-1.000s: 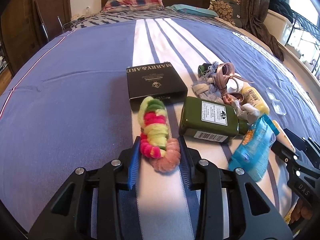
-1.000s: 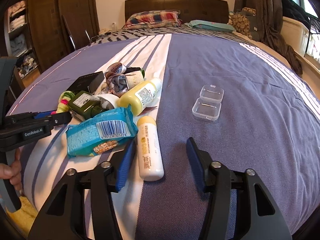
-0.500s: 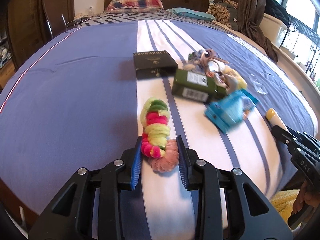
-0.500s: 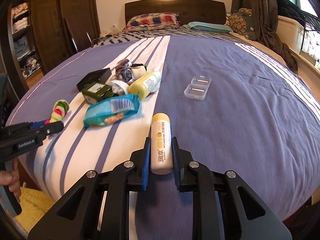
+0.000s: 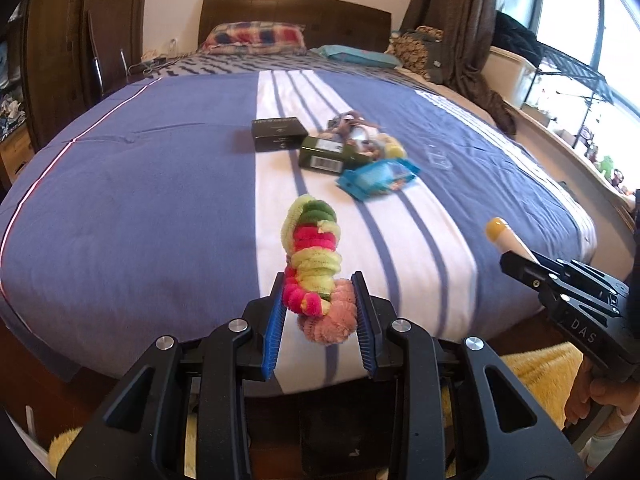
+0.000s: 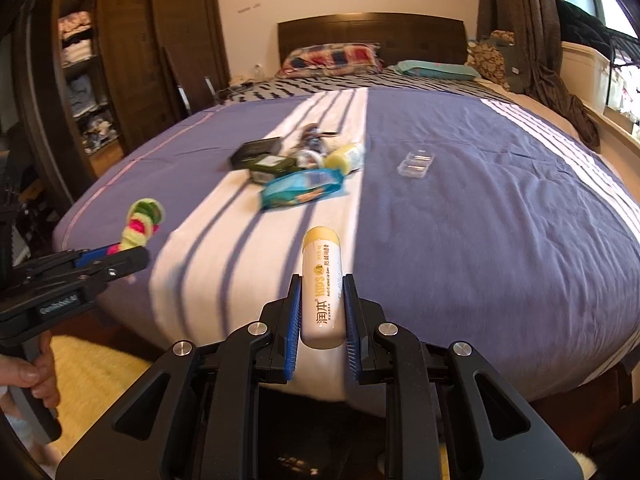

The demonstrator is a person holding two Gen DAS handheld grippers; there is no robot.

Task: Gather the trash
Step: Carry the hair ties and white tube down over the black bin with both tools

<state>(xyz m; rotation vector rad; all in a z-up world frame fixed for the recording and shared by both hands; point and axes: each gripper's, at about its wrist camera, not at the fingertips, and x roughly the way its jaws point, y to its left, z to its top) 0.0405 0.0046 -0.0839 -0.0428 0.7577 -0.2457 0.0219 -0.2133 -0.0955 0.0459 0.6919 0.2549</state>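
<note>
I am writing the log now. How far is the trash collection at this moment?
Nothing visibly binned. In hand: left gripper grips the fuzzy bundle; right gripper grips the white tube. Left on the bed: blue packet, green bottle, black box, clear case.

Each black tool (image 5: pixel 320 312) has blue ribbed pads (image 5: pixel 274 336), silver screws (image 5: pixel 237 325) and white lettering.

You've pulled both loads back past the bed's (image 5: pixel 120 184) foot edge: fuzzy toy (image 5: pixel 314 268) left, tube (image 6: pixel 322 288) right, which you clamped.
</note>
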